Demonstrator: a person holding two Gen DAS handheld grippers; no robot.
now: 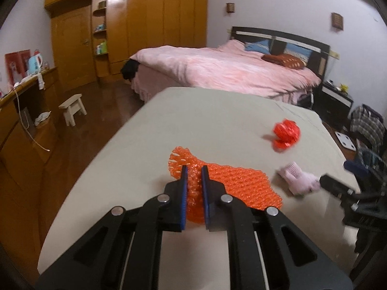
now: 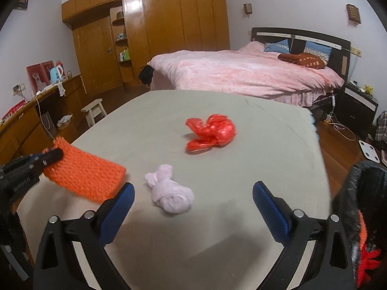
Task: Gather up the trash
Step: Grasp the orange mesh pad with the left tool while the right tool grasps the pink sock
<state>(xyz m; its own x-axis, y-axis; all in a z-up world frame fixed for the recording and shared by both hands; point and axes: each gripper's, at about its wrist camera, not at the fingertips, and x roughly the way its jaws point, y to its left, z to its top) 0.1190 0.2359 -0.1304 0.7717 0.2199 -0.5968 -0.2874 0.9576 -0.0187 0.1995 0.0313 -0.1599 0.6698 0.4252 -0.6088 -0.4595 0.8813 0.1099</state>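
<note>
My left gripper (image 1: 194, 169) is shut on an orange foam net sleeve (image 1: 232, 183) and holds it above the grey table (image 1: 193, 116); the sleeve also shows at the left of the right wrist view (image 2: 84, 176). A crumpled red plastic bag (image 2: 212, 133) lies mid-table, and also shows in the left wrist view (image 1: 286, 134). A pale pink crumpled tissue wad (image 2: 170, 192) lies near my right gripper (image 2: 193, 191), which is open and empty just in front of it. The wad also shows in the left wrist view (image 1: 298, 181).
A black trash bag (image 2: 362, 207) with red and orange scraps inside hangs at the table's right edge. A pink bed (image 2: 241, 72) stands behind the table. A wooden wardrobe (image 2: 157, 29), a small stool (image 2: 94, 111) and a side counter (image 2: 36, 111) are to the left.
</note>
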